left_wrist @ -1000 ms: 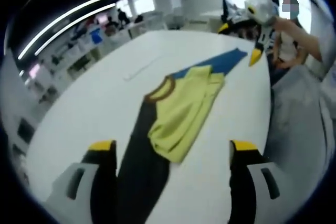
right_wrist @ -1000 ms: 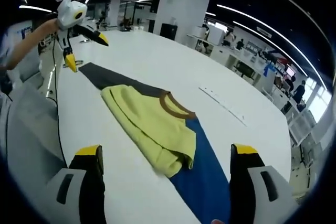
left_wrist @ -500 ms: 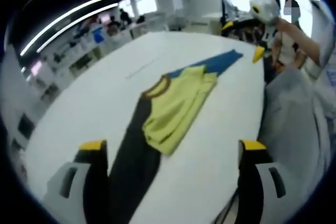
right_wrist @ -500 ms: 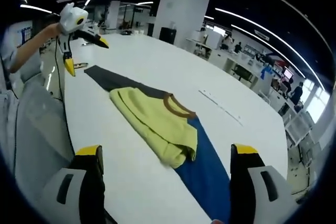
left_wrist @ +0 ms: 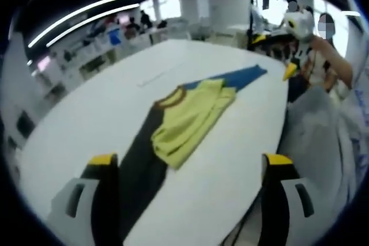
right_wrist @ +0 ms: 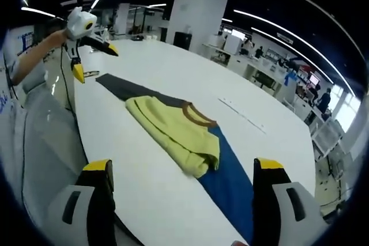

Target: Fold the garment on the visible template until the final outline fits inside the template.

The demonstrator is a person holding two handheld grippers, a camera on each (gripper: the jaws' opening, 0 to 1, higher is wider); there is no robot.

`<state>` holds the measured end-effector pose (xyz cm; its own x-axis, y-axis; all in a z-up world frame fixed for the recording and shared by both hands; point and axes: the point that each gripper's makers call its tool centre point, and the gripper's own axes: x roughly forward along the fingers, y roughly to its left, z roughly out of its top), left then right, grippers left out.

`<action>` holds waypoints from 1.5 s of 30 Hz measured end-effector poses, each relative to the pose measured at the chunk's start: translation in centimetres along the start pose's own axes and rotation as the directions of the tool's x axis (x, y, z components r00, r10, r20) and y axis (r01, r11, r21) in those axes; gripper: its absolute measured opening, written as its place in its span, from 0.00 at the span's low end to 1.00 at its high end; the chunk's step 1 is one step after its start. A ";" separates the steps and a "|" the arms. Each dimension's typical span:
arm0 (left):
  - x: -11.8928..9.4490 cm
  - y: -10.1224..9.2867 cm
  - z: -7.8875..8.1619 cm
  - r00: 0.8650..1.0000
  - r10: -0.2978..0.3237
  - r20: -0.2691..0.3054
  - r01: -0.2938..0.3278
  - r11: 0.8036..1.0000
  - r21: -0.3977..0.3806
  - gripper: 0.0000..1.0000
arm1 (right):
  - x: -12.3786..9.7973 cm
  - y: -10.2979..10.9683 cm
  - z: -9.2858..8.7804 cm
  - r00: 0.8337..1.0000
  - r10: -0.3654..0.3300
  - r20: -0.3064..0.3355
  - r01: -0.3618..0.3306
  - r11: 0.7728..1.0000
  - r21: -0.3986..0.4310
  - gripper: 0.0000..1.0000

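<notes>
A yellow garment (left_wrist: 187,120) with a brown collar (left_wrist: 173,96) lies folded on a long strip template, dark grey (left_wrist: 138,165) at one end and blue (left_wrist: 237,76) at the other. My left gripper (left_wrist: 191,161) hovers open above the table's near edge, apart from the cloth. Across the table my right gripper (left_wrist: 274,55) is held open in the air. In the right gripper view the garment (right_wrist: 176,132) rests across the strip's dark (right_wrist: 122,87) and blue (right_wrist: 230,172) parts. There my right gripper (right_wrist: 184,166) is open and empty, and the left gripper (right_wrist: 94,61) hangs open at the far end.
The white table (left_wrist: 86,125) is wide, with a thin pale strip (right_wrist: 245,114) lying beyond the garment. A person's arm (right_wrist: 31,56) holds the far gripper. A white pillar (right_wrist: 199,10) and rows of desks (right_wrist: 271,73) stand behind.
Both views have drawn back from the table, so the garment looks smaller. The garment and template lie as before. Both grippers stay open.
</notes>
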<state>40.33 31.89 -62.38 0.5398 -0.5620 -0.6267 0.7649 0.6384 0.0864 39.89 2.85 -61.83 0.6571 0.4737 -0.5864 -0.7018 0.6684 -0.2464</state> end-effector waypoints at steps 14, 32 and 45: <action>0.7 0.4 0.0 1.000 -0.021 0.011 0.021 1.000 -0.012 0.98 | 0.1 -0.5 -0.8 1.000 -0.016 -0.022 0.016 1.000 0.004 1.00; 3.1 1.5 -0.1 0.999 -0.041 -0.010 0.041 0.999 0.020 0.69 | 2.1 -2.3 -1.3 1.000 -0.023 -0.014 0.024 0.998 0.050 0.95; 6.1 2.9 -0.7 0.997 -0.039 -0.072 0.043 0.998 0.049 0.41 | 4.3 -3.7 -2.6 0.998 -0.025 -0.056 0.027 0.999 0.034 0.85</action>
<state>45.61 30.65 -66.46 0.4826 -0.5475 -0.6836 0.8036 0.5872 0.0972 44.58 0.94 -65.40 0.6579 0.4242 -0.6223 -0.6743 0.6997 -0.2360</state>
